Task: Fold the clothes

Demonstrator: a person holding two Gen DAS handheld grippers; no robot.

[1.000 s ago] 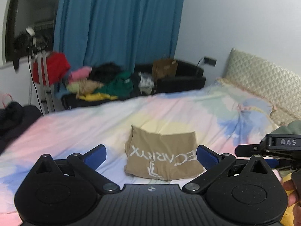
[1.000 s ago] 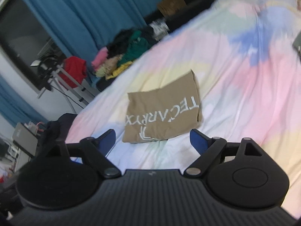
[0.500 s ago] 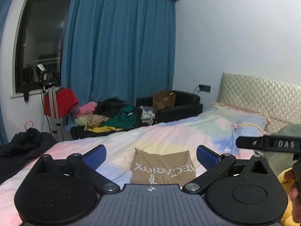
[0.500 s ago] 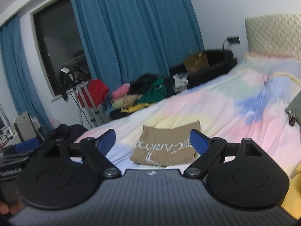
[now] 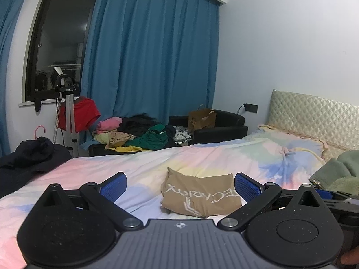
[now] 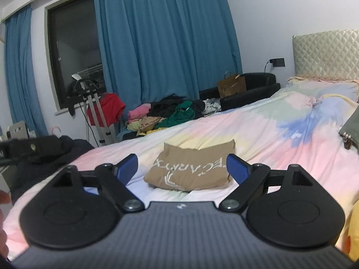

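A tan shirt (image 5: 202, 196) with white lettering lies folded into a flat rectangle on the pastel bedspread (image 5: 134, 165). It also shows in the right wrist view (image 6: 193, 171). My left gripper (image 5: 179, 186) is open and empty, held low in front of the shirt, apart from it. My right gripper (image 6: 182, 168) is open and empty, also short of the shirt and level with the bed. The shirt sits between the blue fingertips in both views.
A heap of unfolded clothes (image 5: 139, 134) lies on a black sofa beyond the bed. A dark garment (image 5: 31, 154) lies at the bed's left edge. A green fleece (image 5: 338, 172) lies at the right. A quilted headboard (image 5: 314, 121) stands at the far right.
Both grippers have tilted up from looking down on the shirt to looking level across the bed, and sit lower. The shirt has not moved. Both stay open.
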